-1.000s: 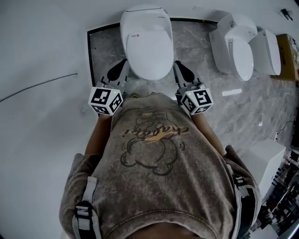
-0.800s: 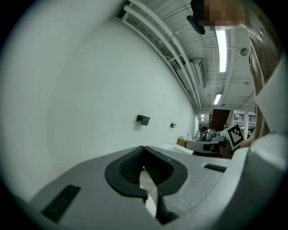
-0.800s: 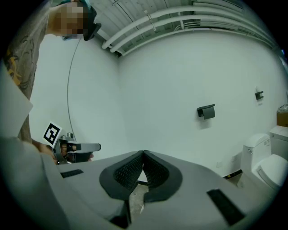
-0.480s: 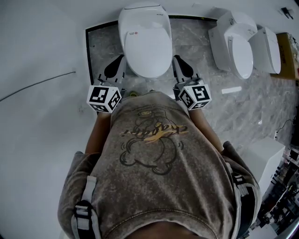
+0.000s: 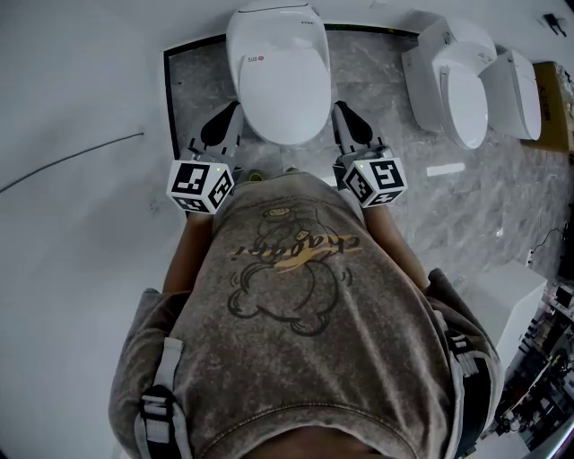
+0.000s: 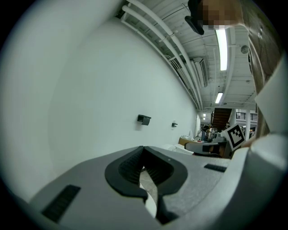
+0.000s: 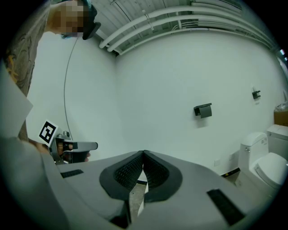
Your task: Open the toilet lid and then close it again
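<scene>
We stand over the toilet (image 5: 309, 27), its lid (image 5: 280, 90) down flat on the bowl. Our left gripper (image 5: 230, 116) sits just beside the bowl's left flank and our right gripper (image 5: 343, 116) just beside its right flank. Whether either touches the porcelain we cannot tell. In the left gripper view the jaws meet at their tips and clasp nothing, and the right gripper view shows the same: both clenched, both empty. Two more toilets (image 5: 466, 90) stand well apart on the marble floor (image 5: 377, 72) to our right.
</scene>
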`<state>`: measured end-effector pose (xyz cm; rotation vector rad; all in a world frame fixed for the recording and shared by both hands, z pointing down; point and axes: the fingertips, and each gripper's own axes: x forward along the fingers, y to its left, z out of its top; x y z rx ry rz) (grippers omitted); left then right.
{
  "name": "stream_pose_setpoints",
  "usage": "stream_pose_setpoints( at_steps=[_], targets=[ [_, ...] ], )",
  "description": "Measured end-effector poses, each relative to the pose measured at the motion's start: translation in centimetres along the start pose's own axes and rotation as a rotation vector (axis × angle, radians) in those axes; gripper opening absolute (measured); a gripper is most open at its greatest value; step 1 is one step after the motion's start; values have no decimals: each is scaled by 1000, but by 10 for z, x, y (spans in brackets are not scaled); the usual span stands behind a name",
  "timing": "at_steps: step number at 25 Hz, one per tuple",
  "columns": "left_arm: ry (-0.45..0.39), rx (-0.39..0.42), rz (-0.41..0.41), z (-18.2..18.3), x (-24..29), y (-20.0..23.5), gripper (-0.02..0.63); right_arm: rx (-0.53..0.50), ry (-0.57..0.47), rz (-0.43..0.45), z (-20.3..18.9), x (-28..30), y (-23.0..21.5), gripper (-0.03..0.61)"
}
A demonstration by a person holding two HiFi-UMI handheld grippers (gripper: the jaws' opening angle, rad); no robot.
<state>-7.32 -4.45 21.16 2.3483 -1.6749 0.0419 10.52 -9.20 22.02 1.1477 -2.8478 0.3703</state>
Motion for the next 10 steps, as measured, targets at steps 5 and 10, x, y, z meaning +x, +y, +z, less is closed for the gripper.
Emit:
stream_pose_setpoints(
  at_steps=[5, 10],
  targets=[
    [5, -2, 3, 0, 0, 2, 8, -1, -2, 10, 1, 1, 1, 26],
    [10, -8, 3, -4, -1, -1, 8, -4, -1, 12, -1, -1, 1, 26]
  ],
)
